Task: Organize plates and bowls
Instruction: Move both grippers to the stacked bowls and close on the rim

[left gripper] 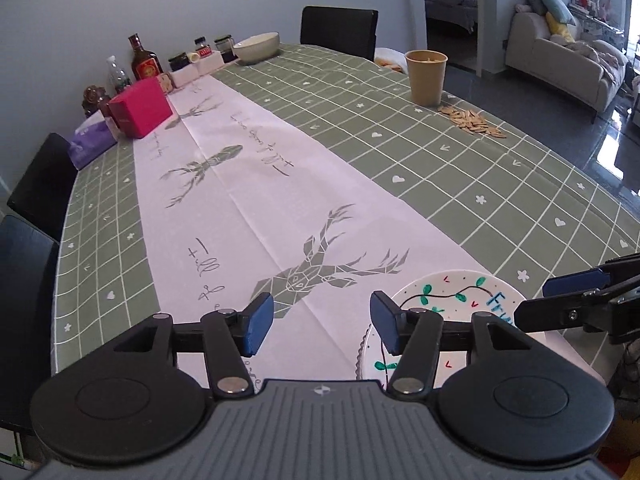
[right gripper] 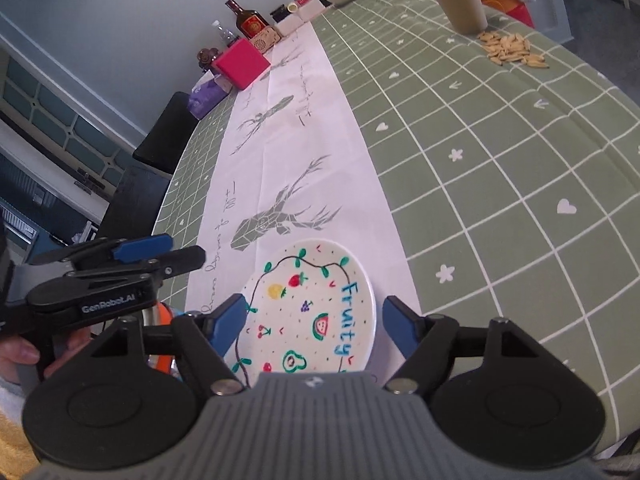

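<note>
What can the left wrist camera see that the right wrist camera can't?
Only the left wrist view shows the sofa in the next room. Only the right wrist view shows the whole fruit plate, with all of its "Fruity" lettering, and a hand holding the left gripper. Both show the paper cup, the seeds, the pink box, the bottle and the far bowl.

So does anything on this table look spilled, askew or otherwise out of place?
Yes: a loose pile of pale seeds lies straight on the green checked tablecloth, beside the tan paper cup, as if spilled. The white fruit-painted plate sits flat near the table's near edge; nothing about it looks damaged.
</note>
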{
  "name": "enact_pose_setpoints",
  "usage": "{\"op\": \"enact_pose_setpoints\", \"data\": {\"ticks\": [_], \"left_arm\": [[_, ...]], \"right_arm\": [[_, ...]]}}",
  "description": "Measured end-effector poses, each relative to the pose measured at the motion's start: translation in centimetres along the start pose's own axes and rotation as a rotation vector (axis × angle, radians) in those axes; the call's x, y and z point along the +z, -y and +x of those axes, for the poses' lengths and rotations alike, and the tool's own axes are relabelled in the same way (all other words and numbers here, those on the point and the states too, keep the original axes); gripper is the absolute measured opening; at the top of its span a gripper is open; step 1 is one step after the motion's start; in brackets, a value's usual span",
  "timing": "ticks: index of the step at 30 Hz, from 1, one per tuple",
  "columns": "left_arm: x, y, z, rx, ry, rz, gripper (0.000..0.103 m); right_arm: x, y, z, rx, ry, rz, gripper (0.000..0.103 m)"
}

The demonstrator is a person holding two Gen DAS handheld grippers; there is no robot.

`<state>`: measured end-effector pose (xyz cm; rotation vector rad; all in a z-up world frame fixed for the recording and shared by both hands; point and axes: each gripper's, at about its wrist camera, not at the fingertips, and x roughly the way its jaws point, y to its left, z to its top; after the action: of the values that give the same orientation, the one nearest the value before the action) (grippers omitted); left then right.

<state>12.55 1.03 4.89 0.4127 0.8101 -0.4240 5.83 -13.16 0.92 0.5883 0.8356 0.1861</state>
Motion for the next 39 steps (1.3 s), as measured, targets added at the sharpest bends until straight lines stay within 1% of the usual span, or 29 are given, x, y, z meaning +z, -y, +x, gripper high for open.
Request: {"op": "enact_pose_setpoints", "data": {"ticks": [3,6,9,11,14,15,17,19,21,23,25,27,28,29,33,34,36,37,39], "left_arm": [[-0.2,-0.3,-1.8,0.049,0.024,-0.013,0.066],[-0.8,-0.9,-4.1,0.135,0.061,-0.039,0.069],[-1.8,-1.7,-5.7,0.2,0.075,-0.077,0.07],[-2.5,-2.4,-6.4,0.217,0.067,-0.114,0.07],[-3.8,-4.0,-7.8,0.22,0.055,-0.202,0.07],[-4.3,-4.5,-8.4,0.218,0.058,-0.224,0.07],[-5.4,-5.6,-9.7,0.219,0.074,-0.265,0.07],[-6.6,-6.6,-10.5,0.225,0.077,-0.315,0.07],[-7.9,-7.9,-10.7,0.213,0.06,-0.378,0.07],[-9.1,-9.1,-10.4,0.177,0.021,-0.439,0.07],[-10.3,-9.8,-9.9,0.119,-0.023,-0.476,0.07],[-11.3,-10.1,-9.4,0.039,-0.062,-0.497,0.07],[-11.6,-10.1,-9.3,0.016,-0.075,-0.506,0.07],[-12.0,-10.0,-9.1,0.006,-0.082,-0.511,0.07],[-12.6,-9.5,-8.9,0.012,-0.079,-0.502,0.071],[-12.6,-9.6,-8.9,0.011,-0.075,-0.52,0.071],[-12.7,-10.1,-8.8,0.006,-0.055,-0.59,0.071],[-12.7,-10.3,-8.6,-0.006,-0.058,-0.61,0.071],[-12.6,-10.6,-7.8,-0.033,-0.089,-0.628,0.071]], "right_arm": [[-0.1,-0.9,-0.3,0.023,-0.001,-0.055,0.075],[0.0,-2.3,-0.7,0.097,0.0,-0.096,0.075],[-0.1,-4.7,-0.5,0.142,-0.008,-0.143,0.075],[-0.1,-6.6,0.2,0.154,-0.022,-0.18,0.075],[-0.3,-9.4,1.0,0.176,0.007,-0.207,0.075],[-0.5,-10.2,1.3,0.187,0.002,-0.216,0.075],[-1.1,-11.8,2.1,0.203,-0.034,-0.259,0.075],[-1.6,-12.7,2.5,0.206,-0.04,-0.281,0.075],[-1.9,-13.1,3.0,0.203,-0.052,-0.295,0.075],[-2.0,-13.1,3.7,0.2,-0.064,-0.286,0.075],[-2.1,-12.8,4.4,0.188,-0.072,-0.247,0.075],[-2.4,-12.7,5.0,0.193,-0.081,-0.222,0.075],[-2.6,-12.7,5.2,0.195,-0.084,-0.222,0.075],[-2.9,-12.7,5.4,0.193,-0.086,-0.226,0.076],[-3.9,-12.5,6.3,0.173,-0.116,-0.222,0.076],[-4.0,-12.3,6.7,0.172,-0.127,-0.206,0.076],[-4.1,-11.9,7.4,0.172,-0.155,-0.164,0.076],[-4.2,-11.8,7.7,0.176,-0.171,-0.15,0.076],[-4.4,-11.6,8.1,0.186,-0.189,-0.128,0.076]]}}
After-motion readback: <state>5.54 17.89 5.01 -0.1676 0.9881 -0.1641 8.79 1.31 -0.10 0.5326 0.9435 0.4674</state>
